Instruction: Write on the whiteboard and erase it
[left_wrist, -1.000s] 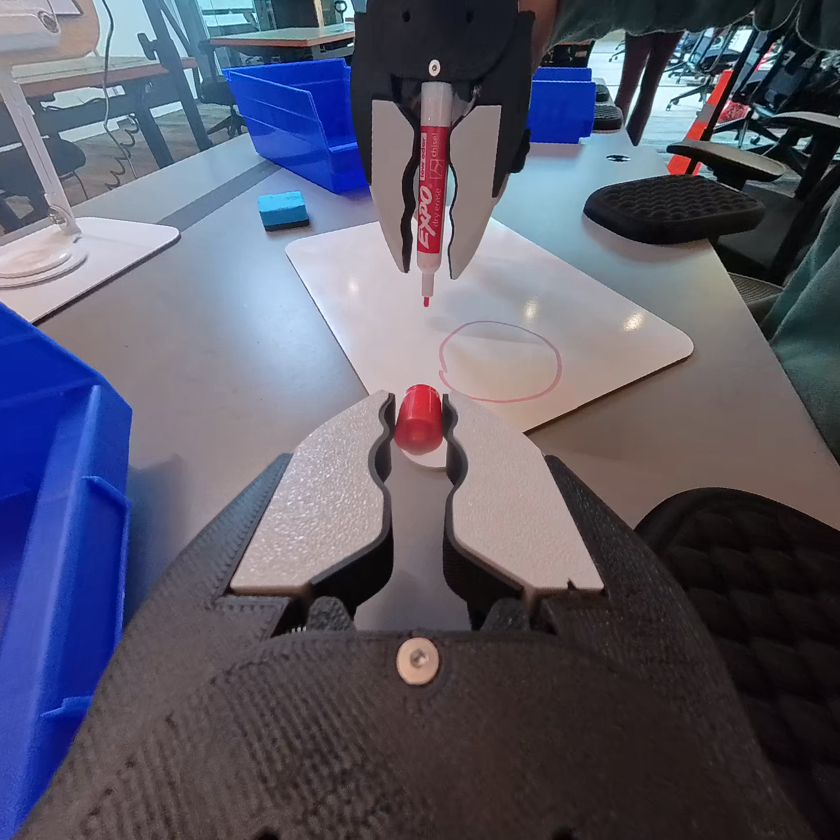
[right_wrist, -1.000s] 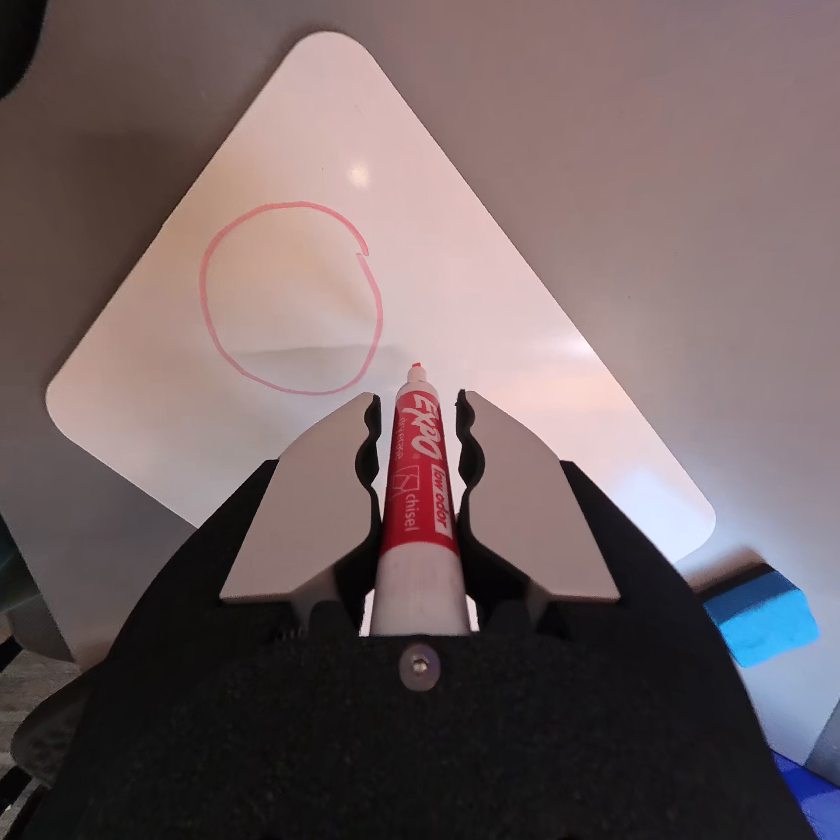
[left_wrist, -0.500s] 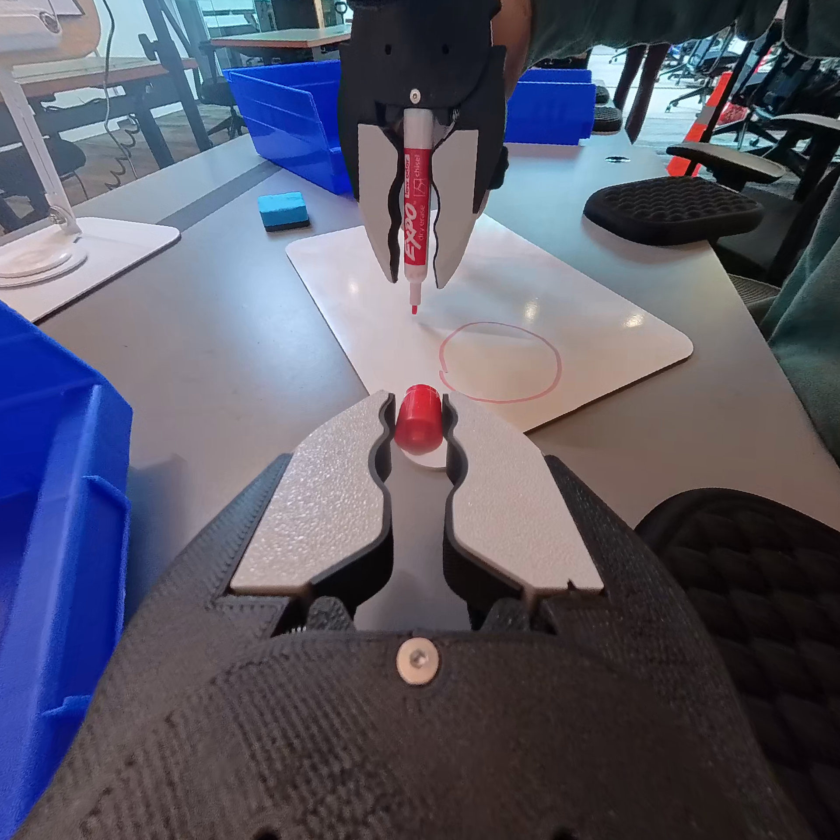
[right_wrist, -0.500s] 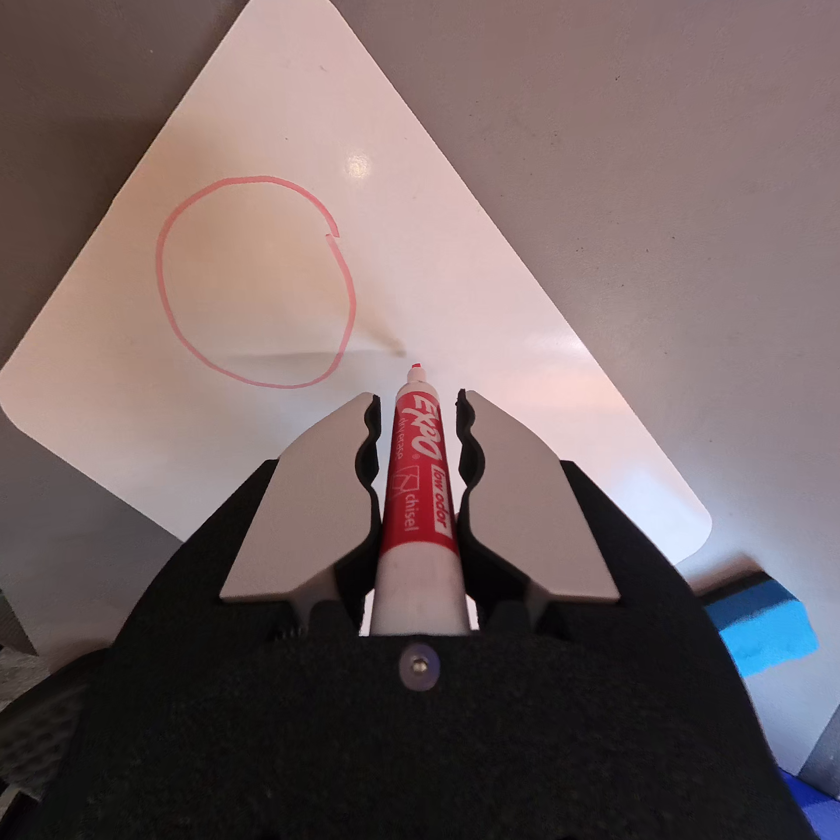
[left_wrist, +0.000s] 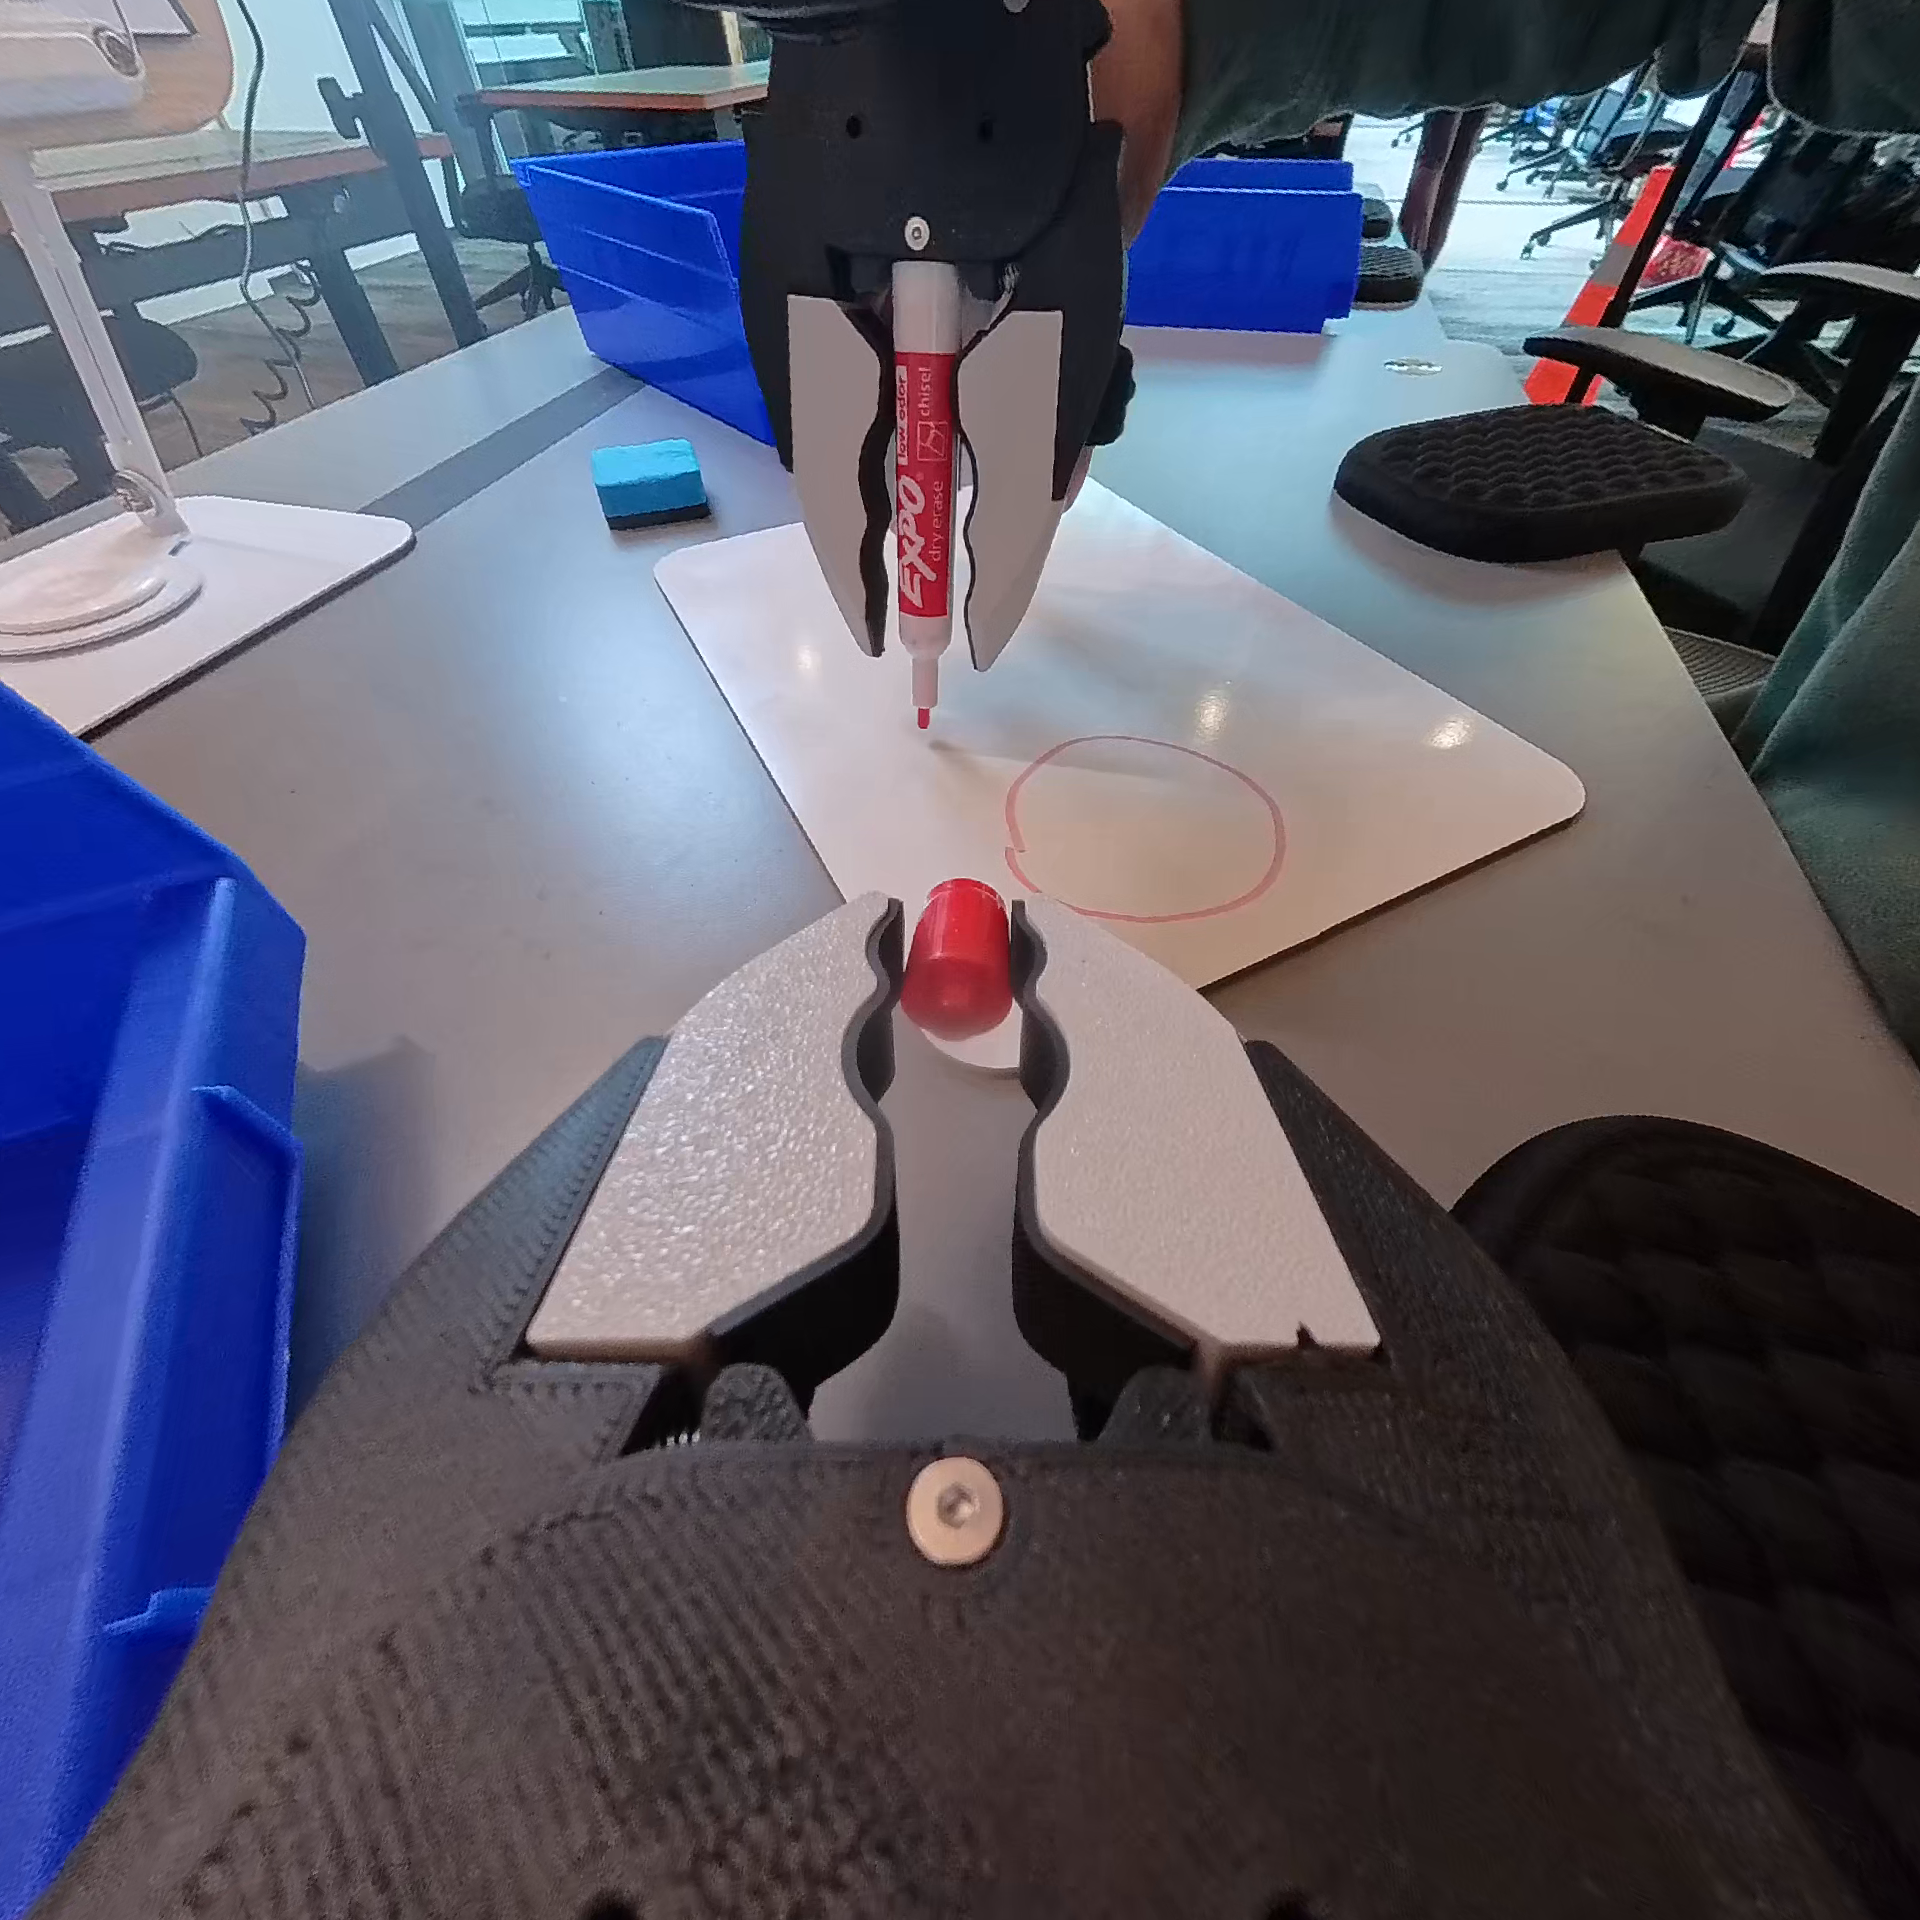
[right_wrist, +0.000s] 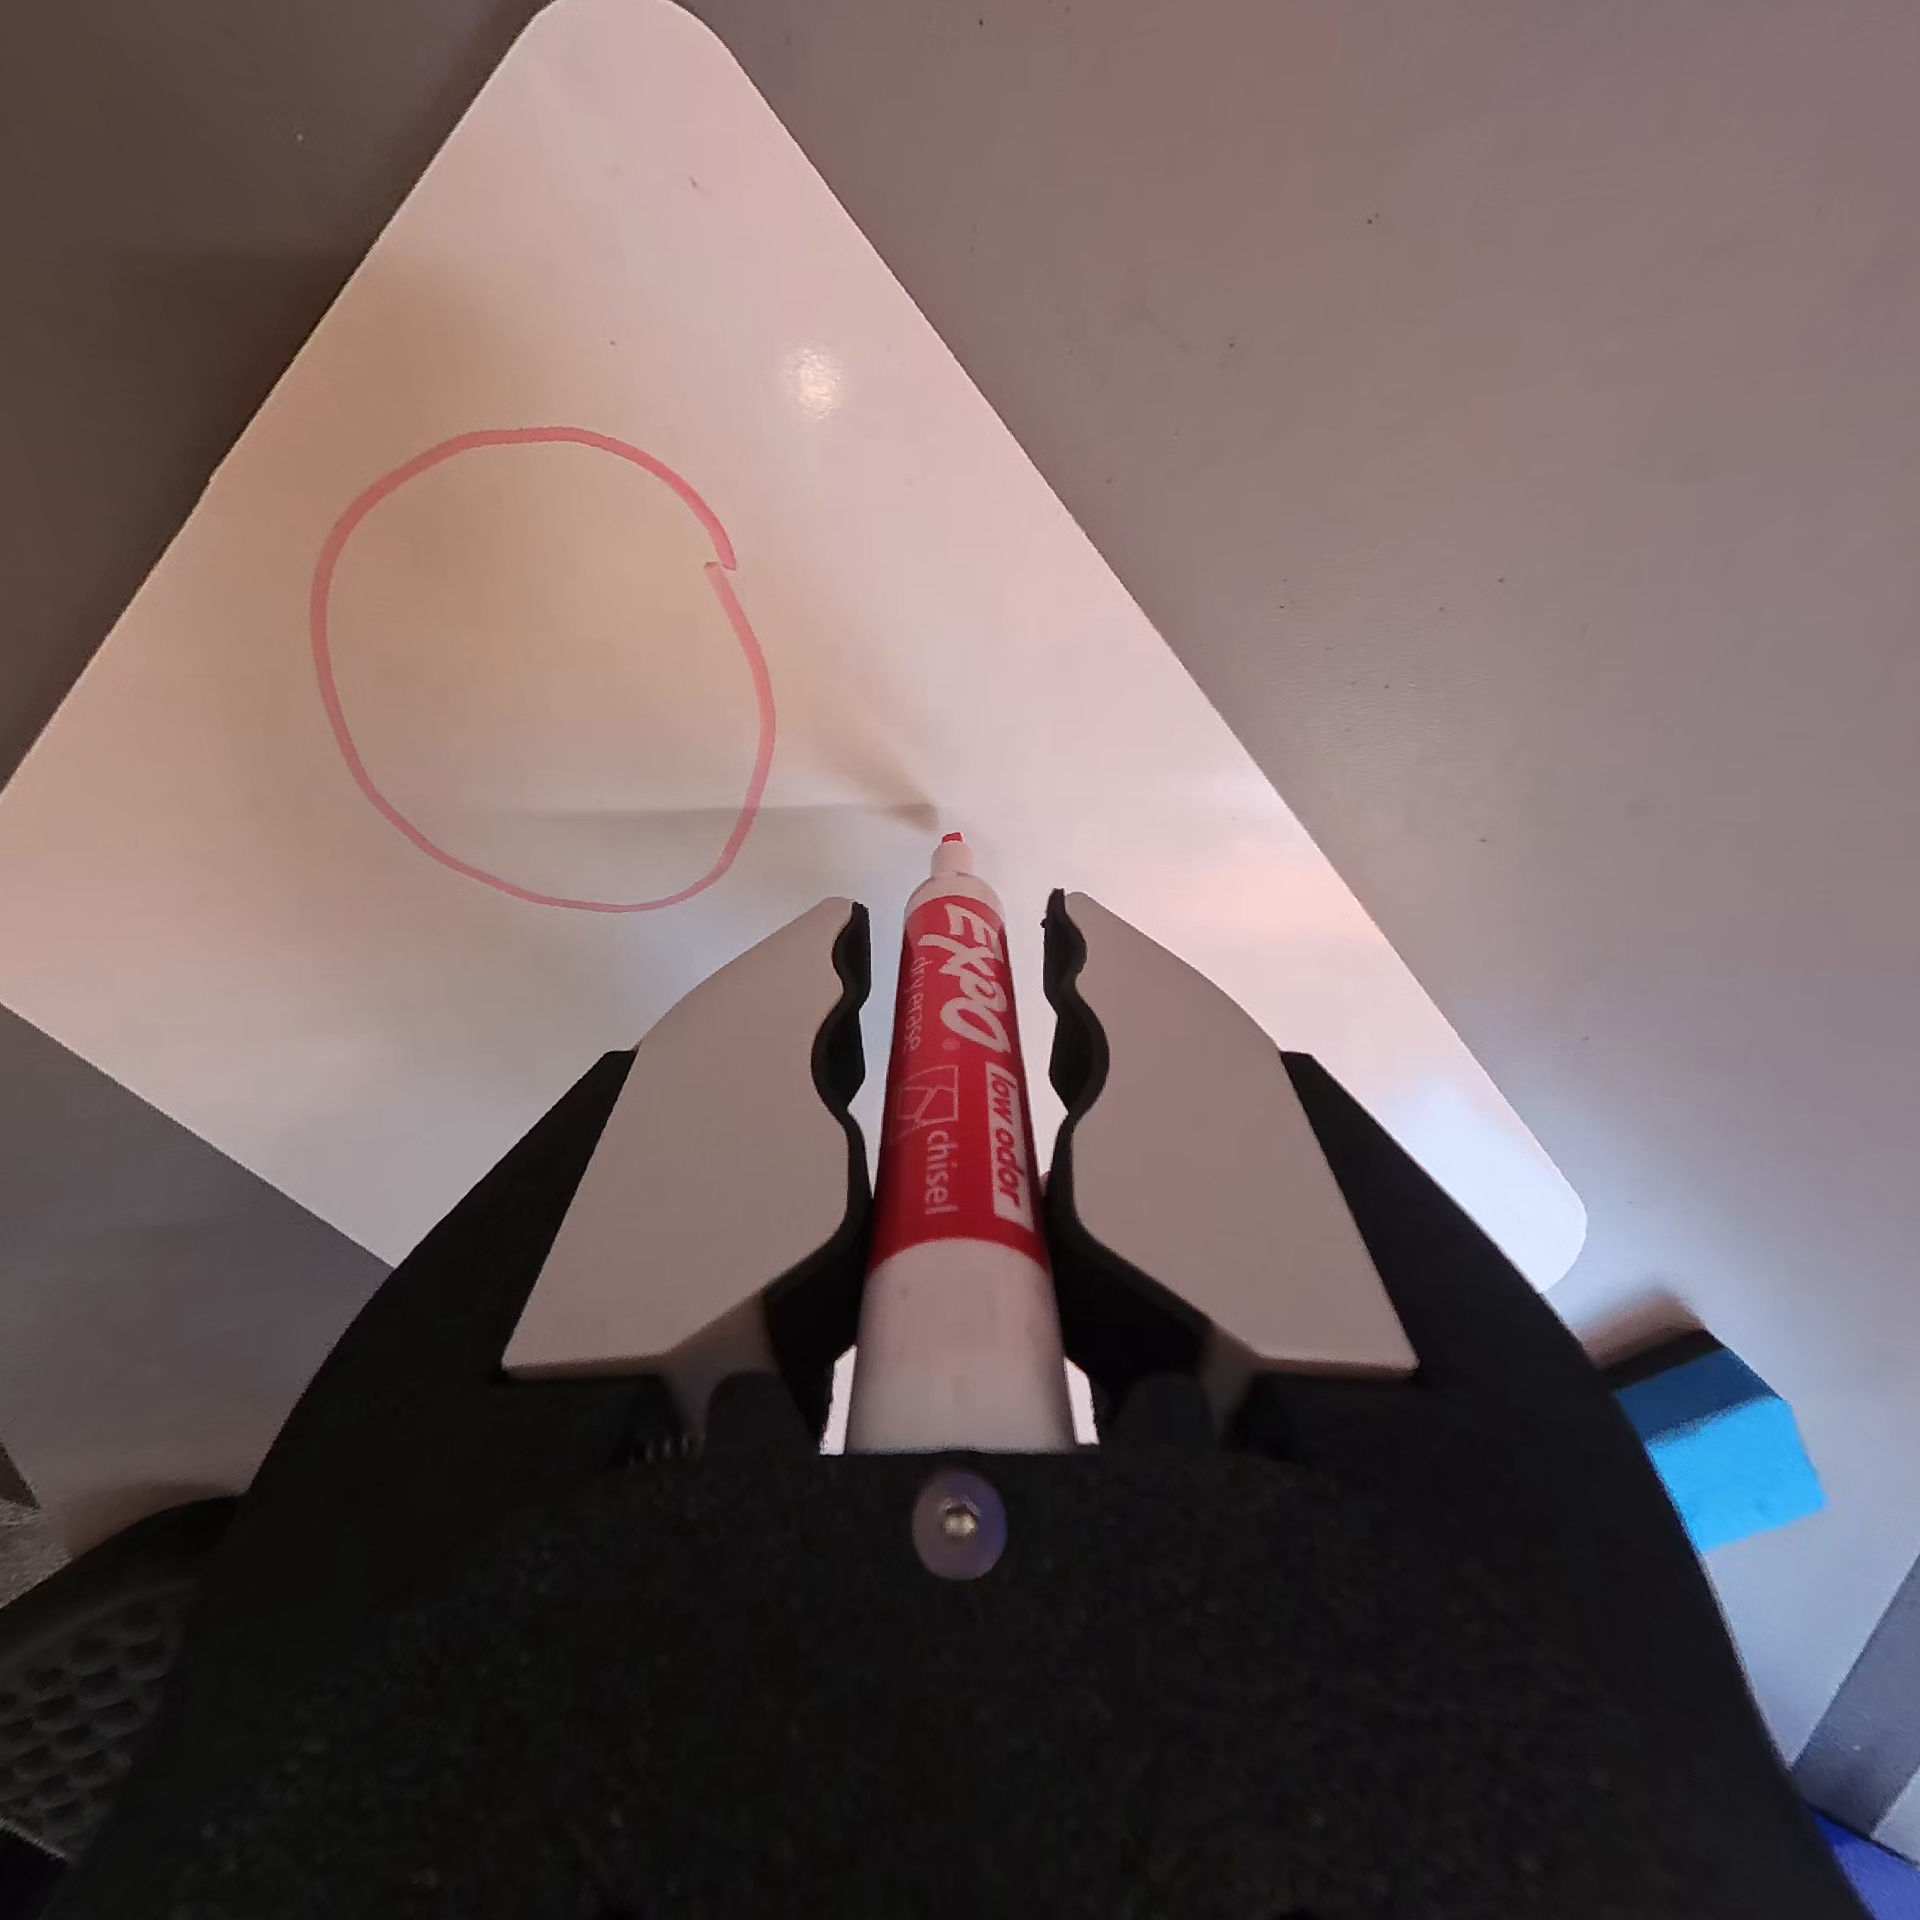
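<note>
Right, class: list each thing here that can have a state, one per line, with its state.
Marker: uncapped, tip just above the board.
Cap: off the marker, gripped.
Whiteboard: flat, marked with a red circle.
Eraser: lying unused on the table.
Right gripper: shut on the marker.
Left gripper: shut on the cap.

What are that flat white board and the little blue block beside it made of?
The whiteboard looks like a thin, glossy coated sheet: it mirrors the ceiling lights. The eraser seems soft, matte foam on a dark base layer, though felt is possible.
</note>
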